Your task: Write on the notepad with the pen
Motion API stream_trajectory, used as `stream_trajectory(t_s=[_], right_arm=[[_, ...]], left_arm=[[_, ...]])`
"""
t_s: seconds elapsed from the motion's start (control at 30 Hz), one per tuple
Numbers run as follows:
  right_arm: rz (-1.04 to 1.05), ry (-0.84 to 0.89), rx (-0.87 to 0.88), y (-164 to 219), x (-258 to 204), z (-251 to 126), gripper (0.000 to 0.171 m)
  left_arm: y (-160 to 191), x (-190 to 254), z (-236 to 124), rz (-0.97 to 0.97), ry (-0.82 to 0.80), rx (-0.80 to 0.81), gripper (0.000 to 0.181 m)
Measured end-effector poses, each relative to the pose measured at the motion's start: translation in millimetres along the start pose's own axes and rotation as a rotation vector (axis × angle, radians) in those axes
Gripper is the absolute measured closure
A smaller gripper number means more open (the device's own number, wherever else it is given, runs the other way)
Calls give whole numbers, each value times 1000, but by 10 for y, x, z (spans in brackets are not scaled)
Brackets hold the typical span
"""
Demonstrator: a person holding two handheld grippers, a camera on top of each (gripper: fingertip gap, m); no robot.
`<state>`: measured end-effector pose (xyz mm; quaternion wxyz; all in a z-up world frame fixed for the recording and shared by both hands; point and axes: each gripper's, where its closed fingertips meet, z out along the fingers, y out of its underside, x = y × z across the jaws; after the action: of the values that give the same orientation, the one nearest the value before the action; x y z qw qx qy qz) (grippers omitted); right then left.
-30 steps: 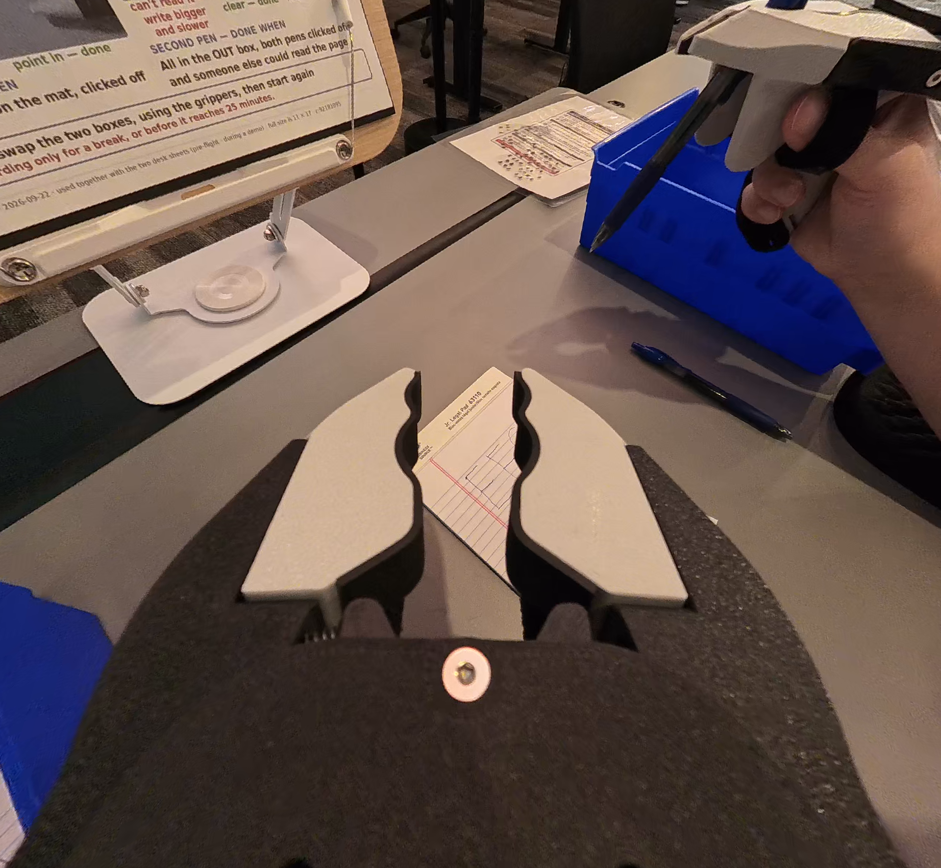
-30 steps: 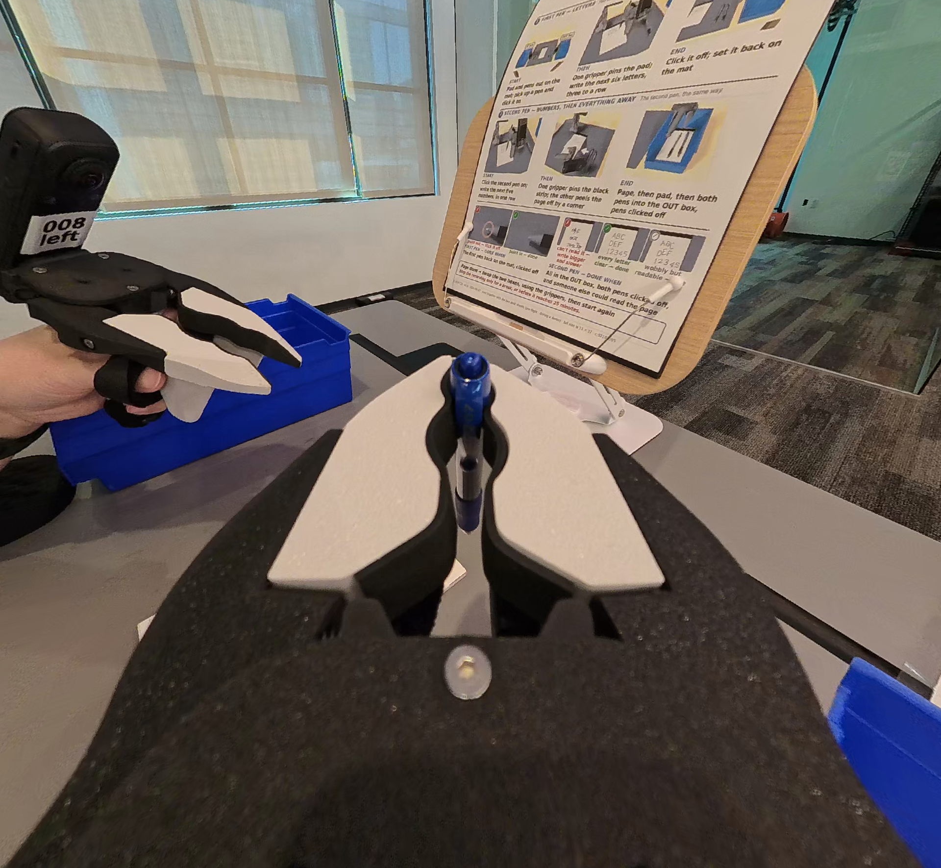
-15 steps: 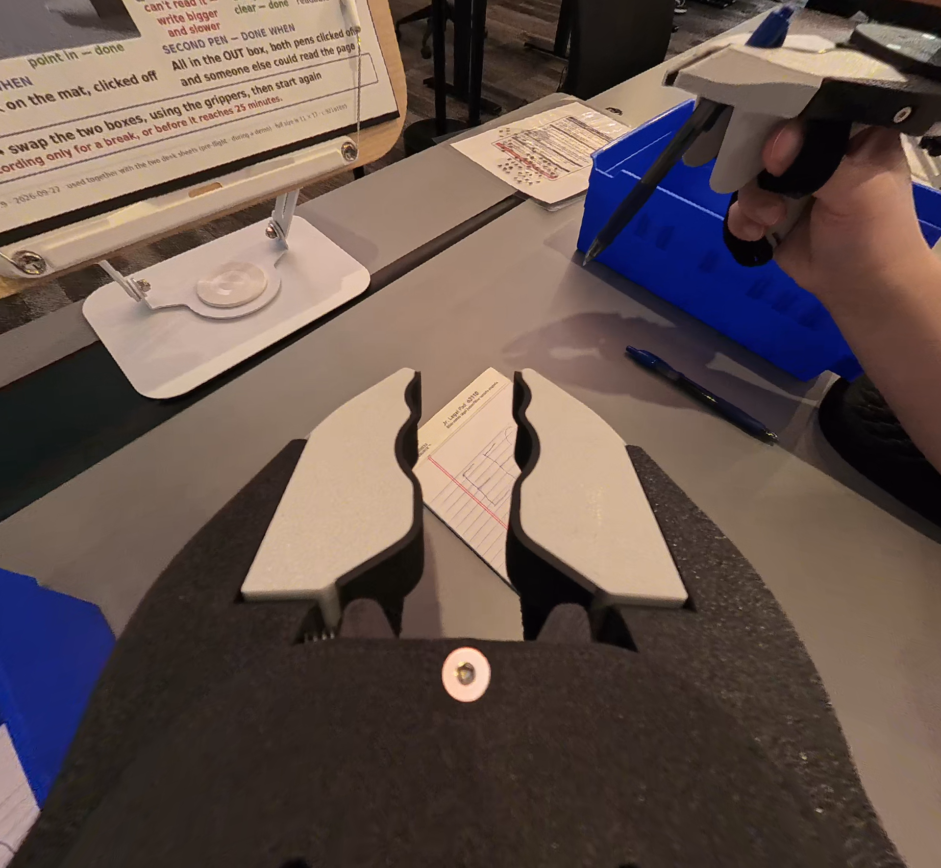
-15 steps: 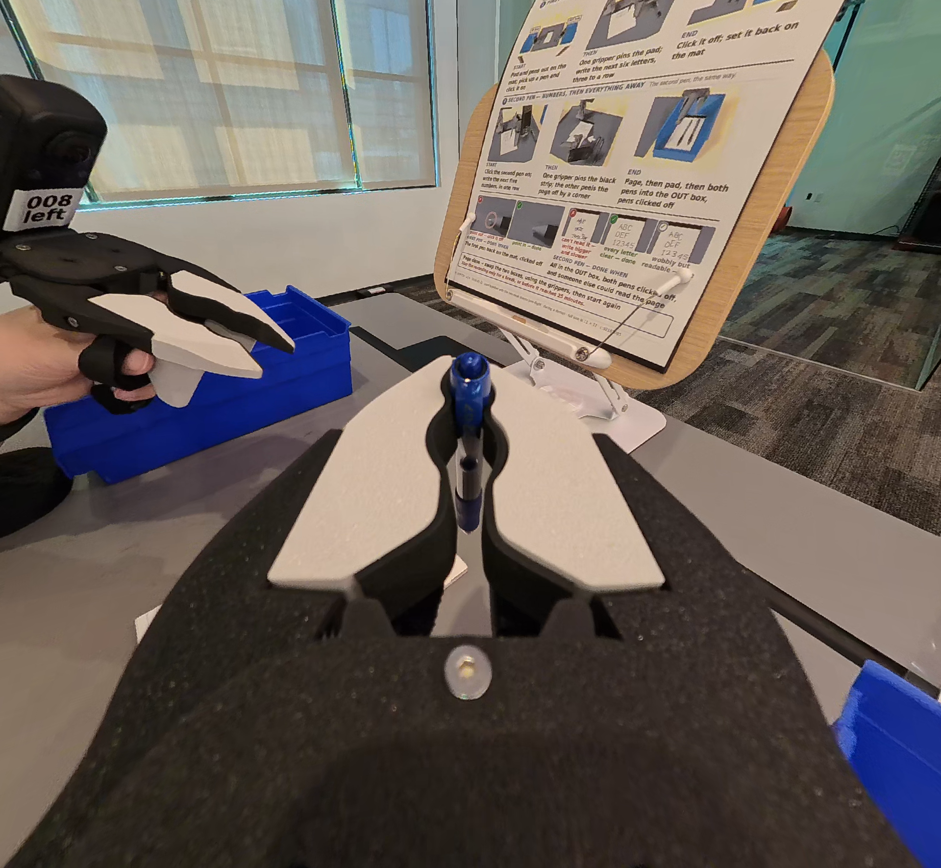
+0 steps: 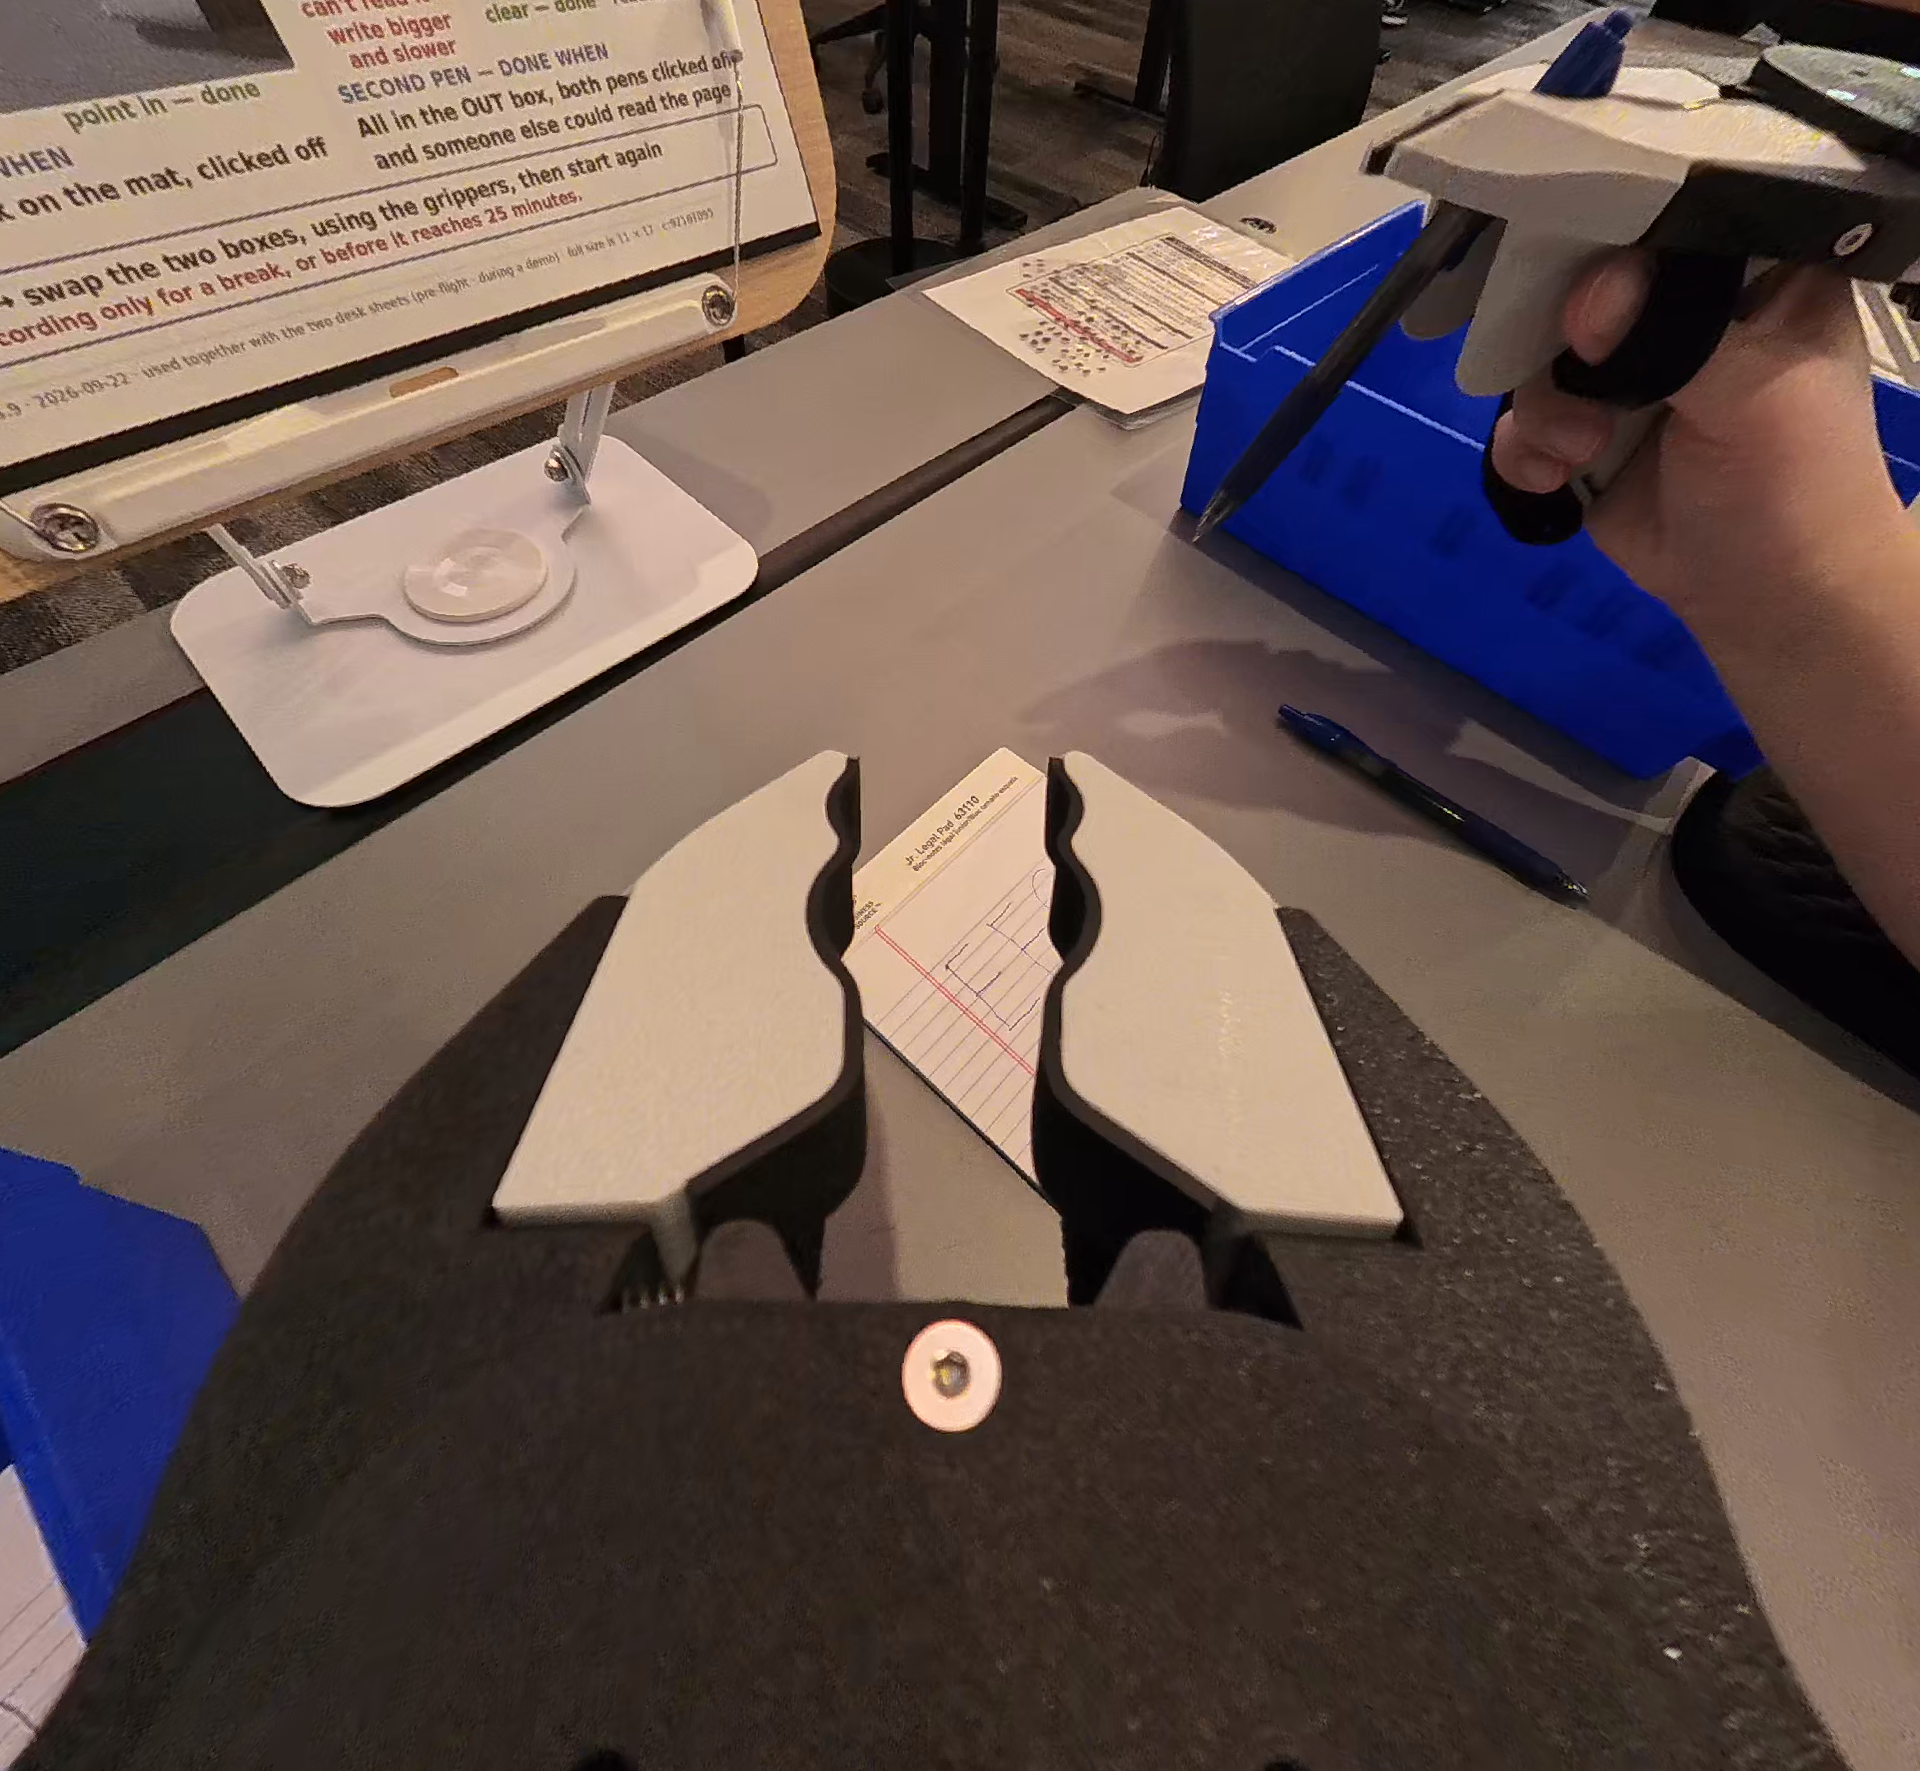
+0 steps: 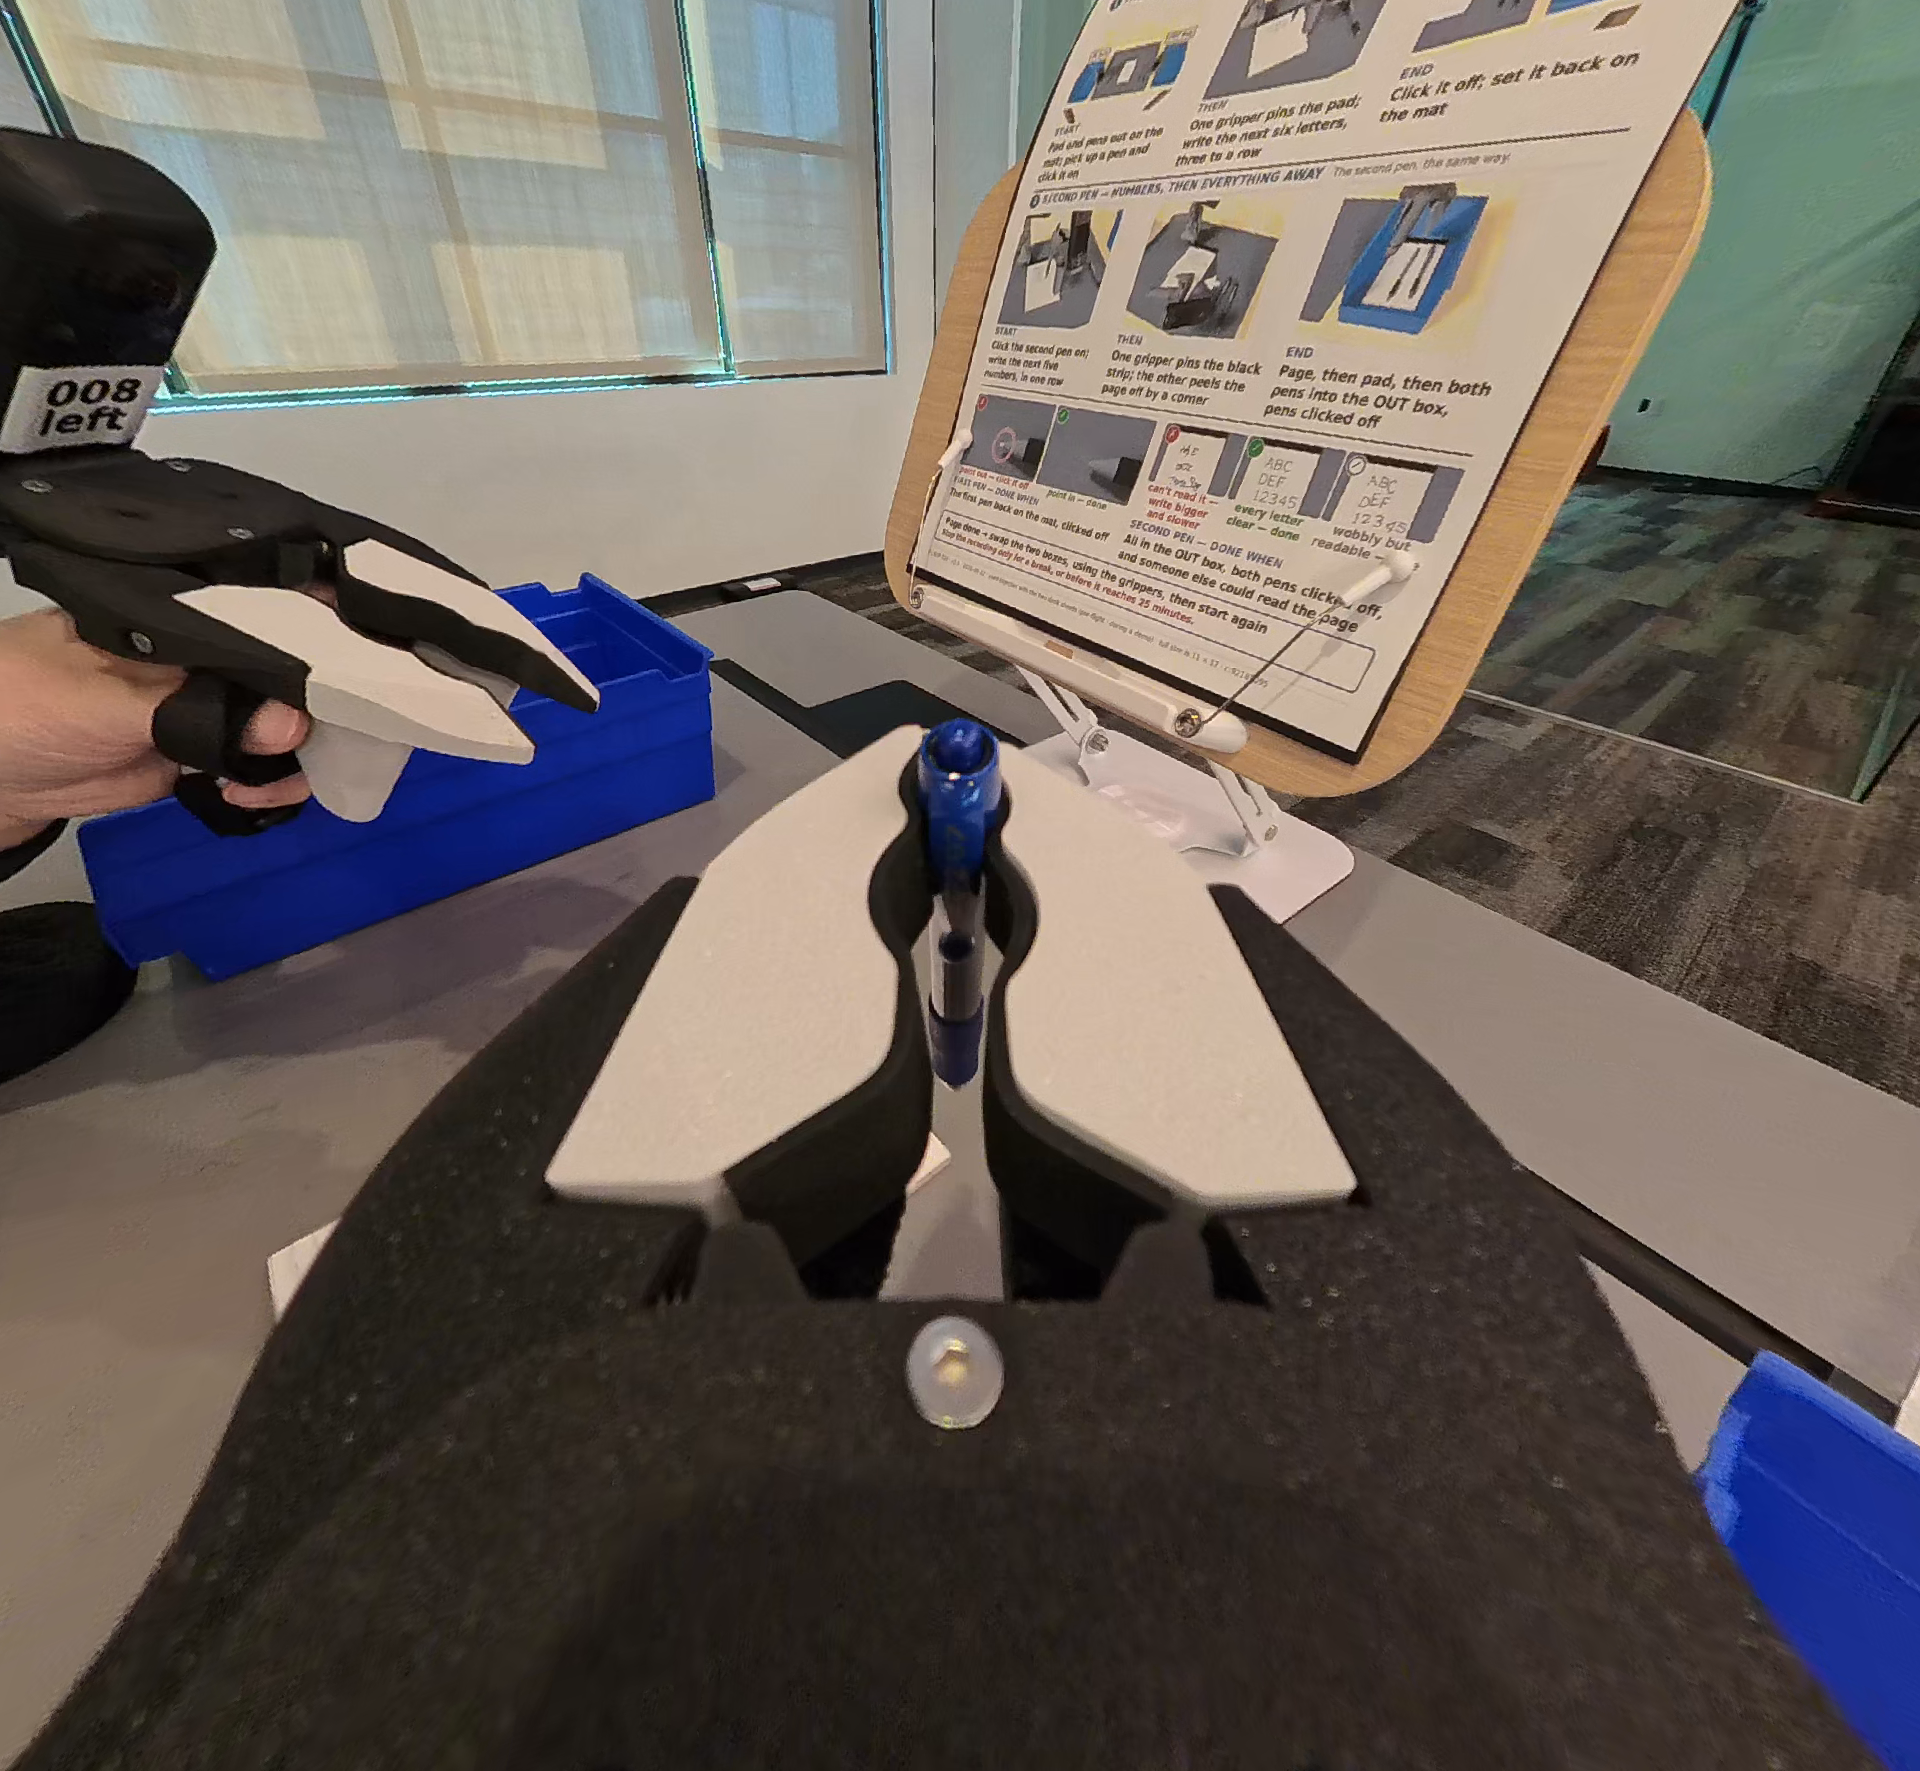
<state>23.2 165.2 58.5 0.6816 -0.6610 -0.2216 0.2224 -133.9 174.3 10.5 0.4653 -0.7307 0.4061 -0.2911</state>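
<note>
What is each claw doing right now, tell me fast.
Left claw: open, empty, above the notepad.
Right claw: closed on the blue pen, tip off the table.

This is looking like an open office or a data-collection lab set up inside one. Patterned carpet tiles (image 6: 1621, 848) are covering the floor, and daylight is coming through a tall gridded window (image 6: 468, 111) behind a pale blind. A glass partition (image 6: 1818, 215) is closing off the far side. Grey desks (image 5: 935, 599) are standing in rows, with chair and desk legs (image 5: 935, 59) showing farther back. On the near desk an instruction board (image 6: 1288, 319) is leaning on a white stand (image 5: 468, 620), and blue plastic bins (image 6: 416, 817) are sitting beside it.
</note>
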Motion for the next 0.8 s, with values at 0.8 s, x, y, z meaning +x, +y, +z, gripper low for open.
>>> stream_trajectory(t_s=[0.8], right_arm=[[88,-202,-80,11,-322,69,167]], left_arm=[[515,183,354,48,65,-221,150]])
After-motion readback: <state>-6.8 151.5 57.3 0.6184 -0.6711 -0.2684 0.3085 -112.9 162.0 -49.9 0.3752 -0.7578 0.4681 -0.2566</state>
